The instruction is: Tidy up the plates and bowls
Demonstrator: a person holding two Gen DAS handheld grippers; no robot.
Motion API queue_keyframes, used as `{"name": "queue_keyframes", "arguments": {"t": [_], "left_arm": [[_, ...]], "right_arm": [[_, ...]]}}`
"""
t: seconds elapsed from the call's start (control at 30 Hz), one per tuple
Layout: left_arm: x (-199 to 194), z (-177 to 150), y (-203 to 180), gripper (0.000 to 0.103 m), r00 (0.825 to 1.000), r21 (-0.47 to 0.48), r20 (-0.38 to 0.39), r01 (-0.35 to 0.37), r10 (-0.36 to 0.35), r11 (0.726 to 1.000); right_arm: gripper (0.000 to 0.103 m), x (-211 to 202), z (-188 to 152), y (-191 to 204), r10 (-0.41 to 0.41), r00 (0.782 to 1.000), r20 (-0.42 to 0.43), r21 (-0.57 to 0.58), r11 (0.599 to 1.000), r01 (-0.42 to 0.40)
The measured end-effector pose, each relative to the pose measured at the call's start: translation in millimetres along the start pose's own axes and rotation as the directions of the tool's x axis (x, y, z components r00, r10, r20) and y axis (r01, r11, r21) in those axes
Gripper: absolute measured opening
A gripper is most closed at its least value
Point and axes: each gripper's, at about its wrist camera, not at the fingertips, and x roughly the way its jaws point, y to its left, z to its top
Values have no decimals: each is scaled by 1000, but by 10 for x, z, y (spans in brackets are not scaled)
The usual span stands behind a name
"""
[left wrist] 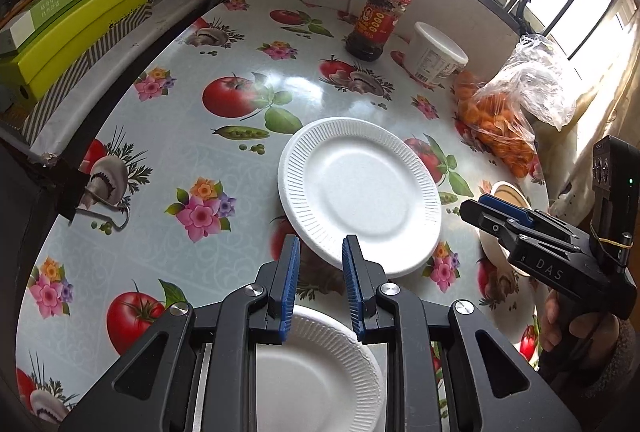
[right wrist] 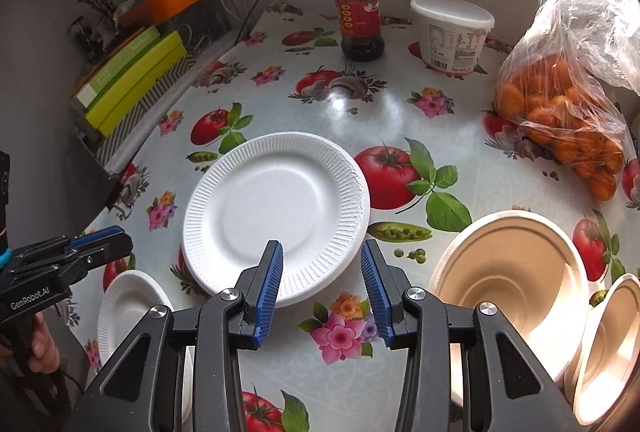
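Note:
A white ribbed foam plate (left wrist: 360, 191) (right wrist: 276, 207) lies in the middle of the flowered table (left wrist: 208, 135). My left gripper (left wrist: 320, 244) hovers over its near rim, blue pads a little apart, nothing pinched between them. A second white plate (left wrist: 312, 372) (right wrist: 128, 304) lies beneath that gripper. In the right wrist view my right gripper (right wrist: 320, 248) hangs open above the big plate's near right edge and holds nothing. Two beige bowls (right wrist: 508, 272) (right wrist: 608, 344) sit to its right, the nearer one tipped on its side. Each gripper shows in the other's view: the right gripper (left wrist: 476, 203), the left gripper (right wrist: 120, 232).
At the back stand a red-lidded sauce jar (left wrist: 378, 19) (right wrist: 360, 15) and a white lidded tub (left wrist: 434, 51) (right wrist: 454, 35). A plastic bag of oranges (left wrist: 500, 127) (right wrist: 560, 111) fills the right side. Green boxes (left wrist: 72, 27) (right wrist: 132, 79) are stacked on a shelf at the left.

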Motion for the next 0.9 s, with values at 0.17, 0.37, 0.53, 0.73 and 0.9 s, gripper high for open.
{"name": "queue_keyframes", "arguments": {"t": [0.17,0.37,0.53,0.73,0.9], "left_arm": [[219,102,55,23,999,-28,-46,3,-4,1000],[389,123,123,23,997,-53,-71,-25,21,998],[465,171,168,23,996,-66,-86,-34,29,997],[541,214,195,23,994,-67,-95,-59,52,996],[592,208,229,23,992,-74,-104,-74,66,995]], "right_arm": [[40,189,96,-18,38,998,-43,1,999,-38],[40,428,195,-80,33,996,-85,27,999,-30],[40,559,259,-128,27,995,-101,52,998,-22],[40,639,282,-150,22,994,-106,68,998,-15],[40,672,286,-166,-4,995,-103,72,997,11]]}}
